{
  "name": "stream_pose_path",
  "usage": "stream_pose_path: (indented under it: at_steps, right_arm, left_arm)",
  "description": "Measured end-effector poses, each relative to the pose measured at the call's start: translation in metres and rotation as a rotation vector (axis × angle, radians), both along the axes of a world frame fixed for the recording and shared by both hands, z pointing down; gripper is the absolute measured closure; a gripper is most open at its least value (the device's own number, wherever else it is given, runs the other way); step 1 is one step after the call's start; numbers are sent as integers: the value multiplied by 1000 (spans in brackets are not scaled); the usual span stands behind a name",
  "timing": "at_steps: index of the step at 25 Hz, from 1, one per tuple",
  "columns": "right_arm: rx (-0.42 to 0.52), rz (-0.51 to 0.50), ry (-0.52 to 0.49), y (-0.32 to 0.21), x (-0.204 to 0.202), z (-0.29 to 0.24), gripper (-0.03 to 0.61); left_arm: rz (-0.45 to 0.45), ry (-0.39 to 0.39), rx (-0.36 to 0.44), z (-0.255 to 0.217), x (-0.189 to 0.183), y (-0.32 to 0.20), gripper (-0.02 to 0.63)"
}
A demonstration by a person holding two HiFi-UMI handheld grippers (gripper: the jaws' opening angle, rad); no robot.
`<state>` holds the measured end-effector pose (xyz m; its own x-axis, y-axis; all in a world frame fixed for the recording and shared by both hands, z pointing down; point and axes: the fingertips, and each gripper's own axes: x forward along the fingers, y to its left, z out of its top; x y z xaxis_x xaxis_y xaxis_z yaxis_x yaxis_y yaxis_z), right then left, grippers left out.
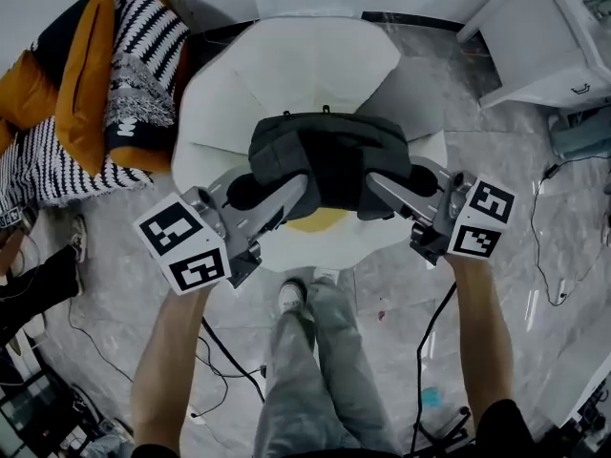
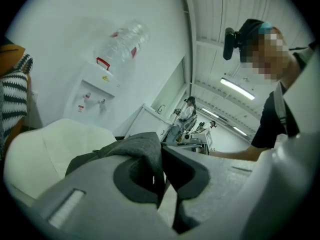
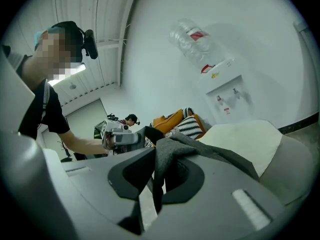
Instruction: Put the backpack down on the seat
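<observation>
one backpack (image 1: 329, 151), one seat (image 1: 286, 65), two tongs (image 1: 289, 195) (image 1: 382, 188)

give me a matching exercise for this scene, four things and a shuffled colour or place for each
1 backpack
2 seat
3 cushion
4 water dispenser

a orange, left of the seat
b by the wall, bottle on top
c dark grey, held up
d white, below the backpack

Pairs: 1-c, 2-d, 3-a, 4-b

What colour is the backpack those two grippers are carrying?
Dark grey, close to black. The backpack shows best in the head view, above the white seat.
</observation>
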<state>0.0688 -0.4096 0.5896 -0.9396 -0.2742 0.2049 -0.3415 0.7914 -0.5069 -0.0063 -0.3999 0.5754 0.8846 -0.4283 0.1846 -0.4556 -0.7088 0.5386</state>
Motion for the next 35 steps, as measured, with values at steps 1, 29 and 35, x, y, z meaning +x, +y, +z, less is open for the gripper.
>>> stream_pose_path:
  at_steps: [1, 29, 35]
  right_arm:
    - [3, -9, 1, -1, 2, 4, 538]
    - [-54, 1, 24, -123, 4, 117, 538]
    - [-105, 66, 74, -152, 11, 160, 538]
  left_arm:
    - [-2, -3, -2, 4, 2, -1, 584]
    - [-39, -47, -92, 106, 15, -121, 585]
    - [-28, -76, -158, 151, 26, -145, 584]
